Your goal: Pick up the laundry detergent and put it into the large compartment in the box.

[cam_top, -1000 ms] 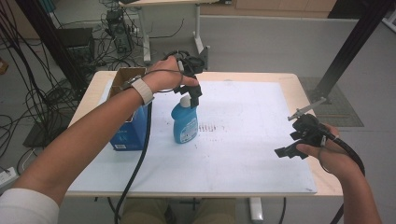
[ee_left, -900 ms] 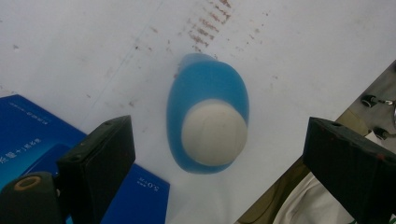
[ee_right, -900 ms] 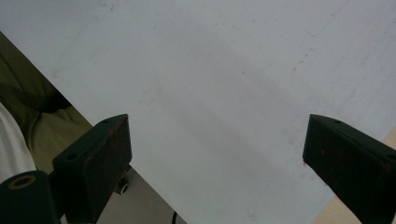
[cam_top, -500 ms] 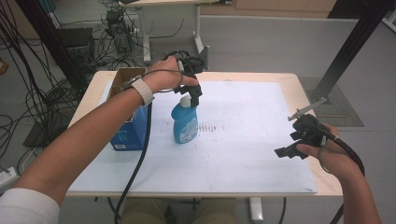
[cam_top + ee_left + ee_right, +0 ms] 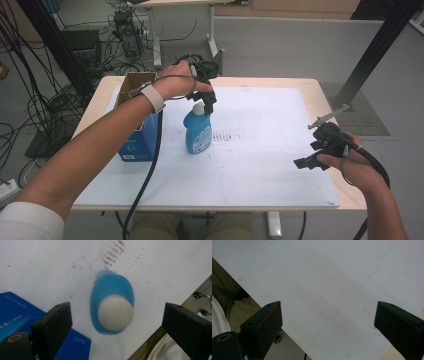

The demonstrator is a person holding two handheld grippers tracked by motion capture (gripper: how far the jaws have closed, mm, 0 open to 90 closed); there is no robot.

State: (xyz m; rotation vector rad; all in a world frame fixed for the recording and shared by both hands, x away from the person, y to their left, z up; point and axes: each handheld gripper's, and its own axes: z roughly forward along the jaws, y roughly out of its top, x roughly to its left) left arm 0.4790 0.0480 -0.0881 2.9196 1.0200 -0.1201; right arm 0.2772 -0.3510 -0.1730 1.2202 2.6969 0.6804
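Both grippers have jaws spread wide, nothing pinched. I've got the left gripper [image 5: 209,102] hanging right above the blue bottle [image 5: 197,131], white cap [image 5: 115,312] centred between its jaws, no contact. Bottle stands upright on the white sheet [image 5: 260,150], just beside the blue box [image 5: 137,140]. Right gripper [image 5: 320,150] sits well apart, over the sheet's right edge.

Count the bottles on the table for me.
1: a blue bottle with a white cap stands beside the blue box, directly under the open left gripper.
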